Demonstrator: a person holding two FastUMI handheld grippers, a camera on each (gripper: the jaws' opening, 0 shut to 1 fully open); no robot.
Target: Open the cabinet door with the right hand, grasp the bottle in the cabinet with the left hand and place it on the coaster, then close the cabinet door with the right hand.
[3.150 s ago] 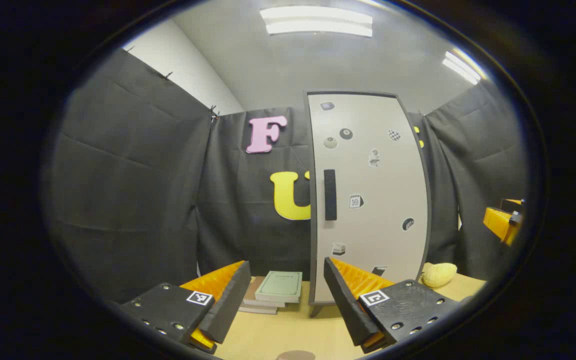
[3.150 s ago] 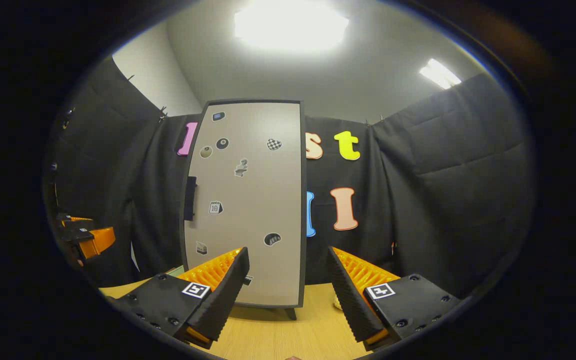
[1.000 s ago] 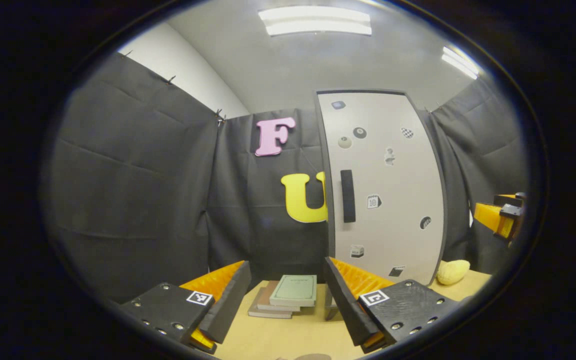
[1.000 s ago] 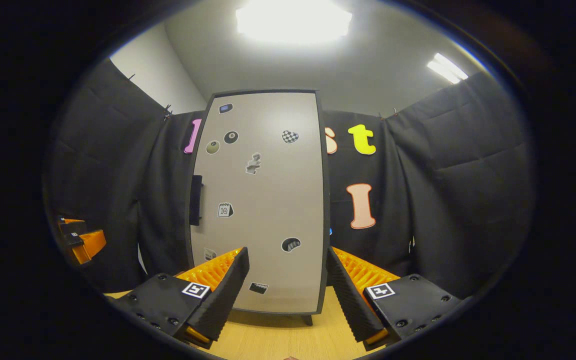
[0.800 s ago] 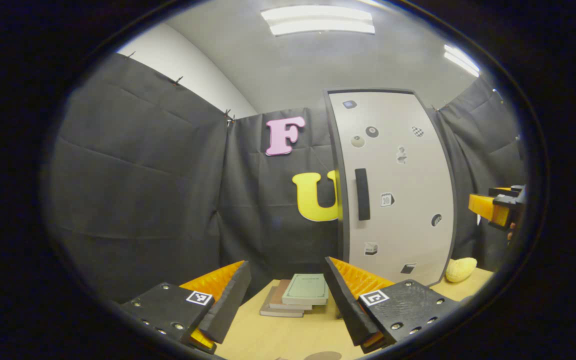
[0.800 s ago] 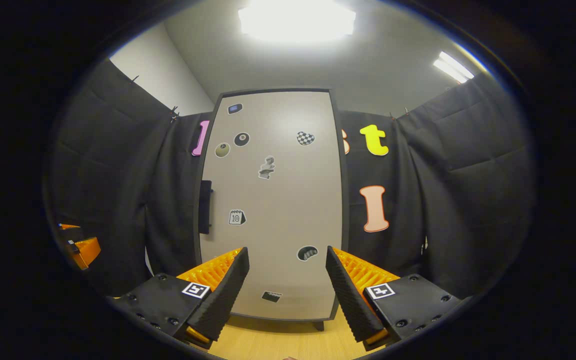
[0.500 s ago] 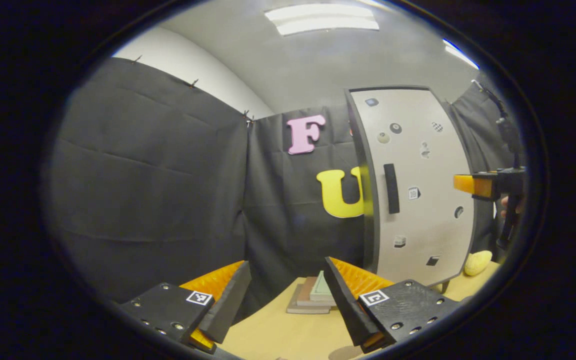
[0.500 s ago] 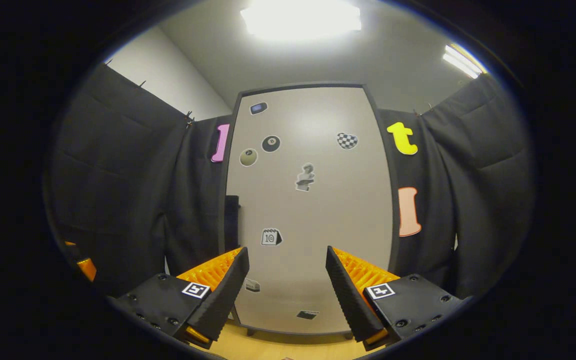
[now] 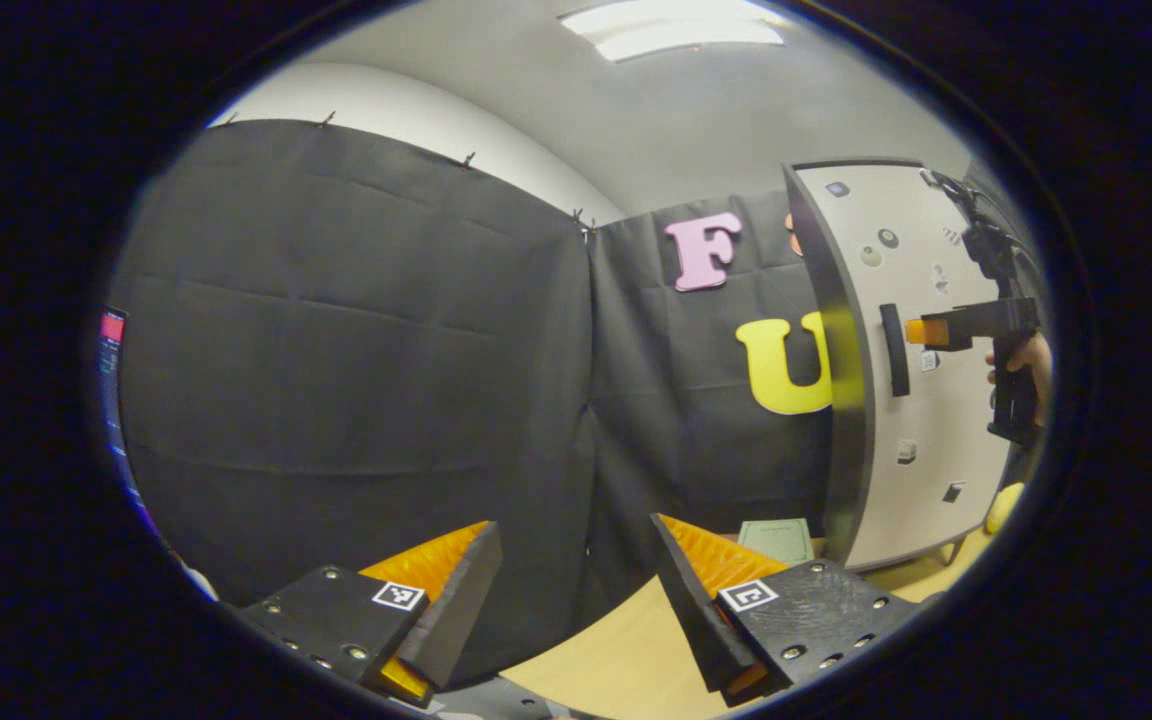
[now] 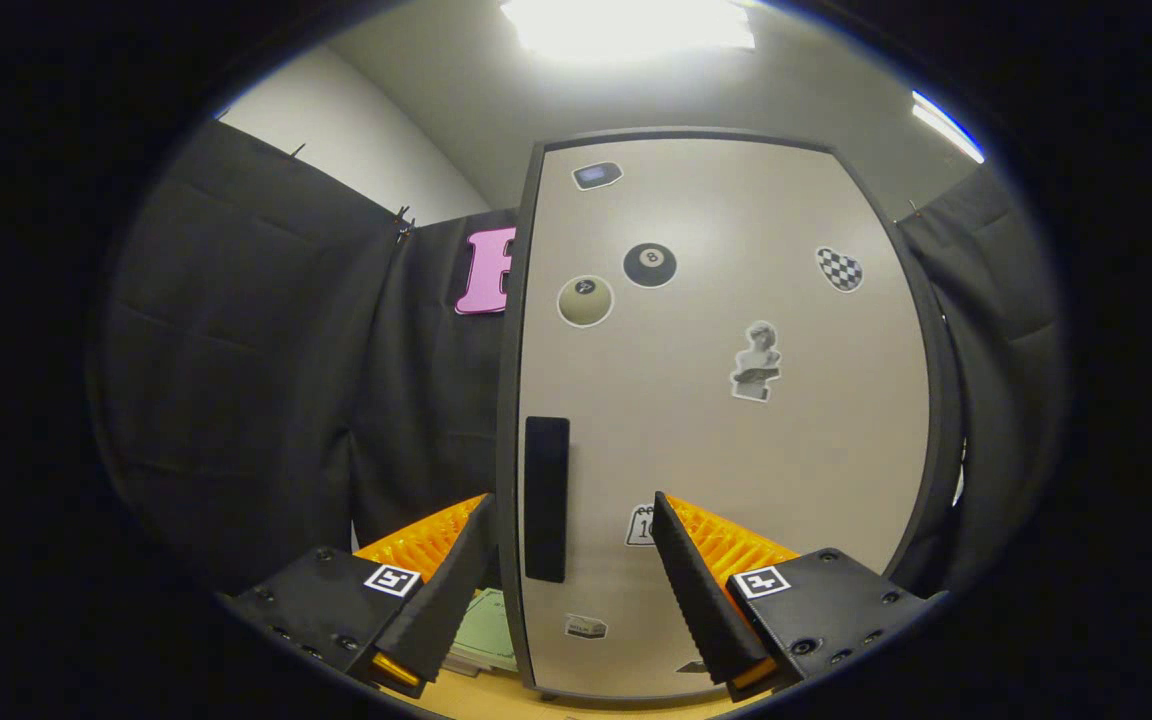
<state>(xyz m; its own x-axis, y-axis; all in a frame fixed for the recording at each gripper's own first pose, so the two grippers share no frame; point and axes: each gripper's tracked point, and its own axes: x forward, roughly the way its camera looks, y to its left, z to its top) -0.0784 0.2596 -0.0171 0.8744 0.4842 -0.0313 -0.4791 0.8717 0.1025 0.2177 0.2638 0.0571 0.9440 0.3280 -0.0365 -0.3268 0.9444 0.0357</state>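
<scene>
The right gripper (image 10: 571, 590) is hanging spread and empty, the handle (image 10: 546, 498) of the shut cabinet door (image 10: 726, 400) just ahead between its fingers. The left gripper (image 9: 571, 600) is gaping, empty, the cabinet far to its right.

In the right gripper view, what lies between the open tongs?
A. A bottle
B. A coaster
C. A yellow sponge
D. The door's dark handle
D. The right tongs are open, one finger on each side of the dark handle on the closed cabinet door, not yet pressing on it.
</scene>
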